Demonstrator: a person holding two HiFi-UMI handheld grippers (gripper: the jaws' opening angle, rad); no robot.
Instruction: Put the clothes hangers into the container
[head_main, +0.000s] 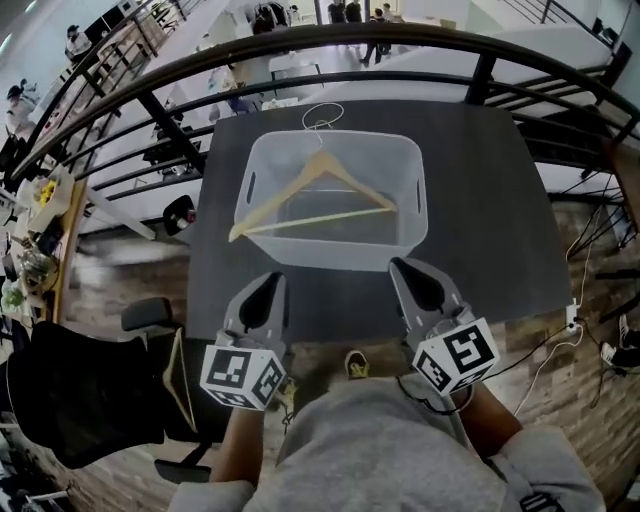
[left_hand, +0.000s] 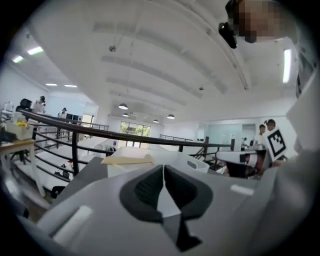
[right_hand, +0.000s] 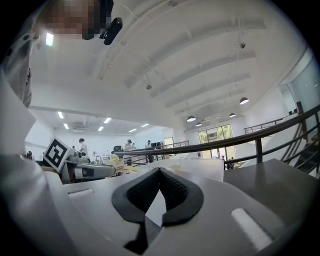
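Jaws on your left gripper (head_main: 270, 288) are pressed together with nothing between the pads, and your right gripper (head_main: 406, 270) is just the same, closed and empty. Both hover over the near edge of the dark table (head_main: 480, 200), tips pointing at the container (head_main: 415, 205) without touching it, your left one a little further back than your right.

Your wooden hanger (head_main: 322, 172) is already in that clear plastic container. It lies tilted, with its wire hook up over the far rim and one end of the bottom bar poking out past the left rim. From your left gripper view, that pale end (left_hand: 127, 159) shows sitting on the container's edge just beyond the closed tips (left_hand: 163, 168). Your right gripper view shows its tips (right_hand: 160, 171) met as well, with the container's white wall (right_hand: 202, 169) behind them. A black railing (head_main: 400, 38) curves round the far side of the table.
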